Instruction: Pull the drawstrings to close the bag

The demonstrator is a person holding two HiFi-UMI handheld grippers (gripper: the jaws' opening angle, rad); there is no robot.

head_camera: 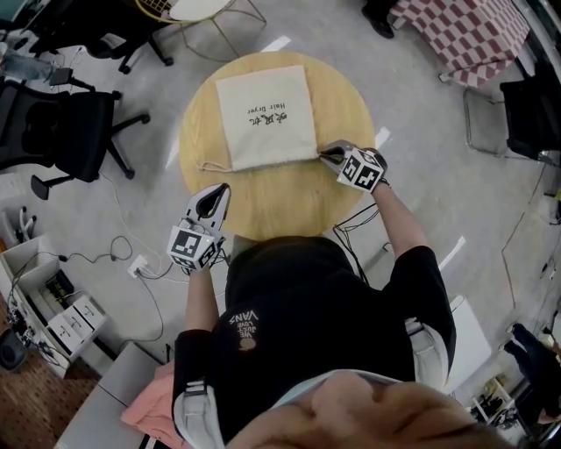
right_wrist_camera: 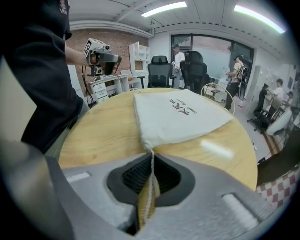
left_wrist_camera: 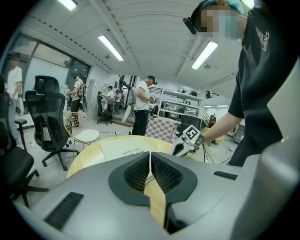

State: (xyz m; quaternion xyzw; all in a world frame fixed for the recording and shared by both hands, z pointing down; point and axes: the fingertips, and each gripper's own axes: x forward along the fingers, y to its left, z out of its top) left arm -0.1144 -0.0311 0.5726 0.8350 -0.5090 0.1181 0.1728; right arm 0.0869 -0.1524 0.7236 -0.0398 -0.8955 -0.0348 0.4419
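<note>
A cream drawstring bag [head_camera: 266, 114] with dark print lies flat on the round wooden table [head_camera: 280, 197]. My right gripper [head_camera: 326, 153] rests at the bag's near right corner, shut on the white drawstring [right_wrist_camera: 151, 173] that runs from the corner [right_wrist_camera: 149, 146] down between its pads. The other drawstring [head_camera: 215, 165] trails loose on the wood at the near left corner. My left gripper [head_camera: 215, 195] hovers over the table's near left edge, short of that cord, shut with nothing between its jaws [left_wrist_camera: 150, 161]. The left gripper view shows the bag [left_wrist_camera: 131, 149] and the right gripper [left_wrist_camera: 187, 143] beyond.
Black office chairs [head_camera: 61, 131] stand left of the table, and a wire chair [head_camera: 206, 13] stands behind it. A checked cloth [head_camera: 465, 35] is at the far right. Cables [head_camera: 131, 263] run across the floor at the left. Several people [left_wrist_camera: 142, 105] stand in the room's background.
</note>
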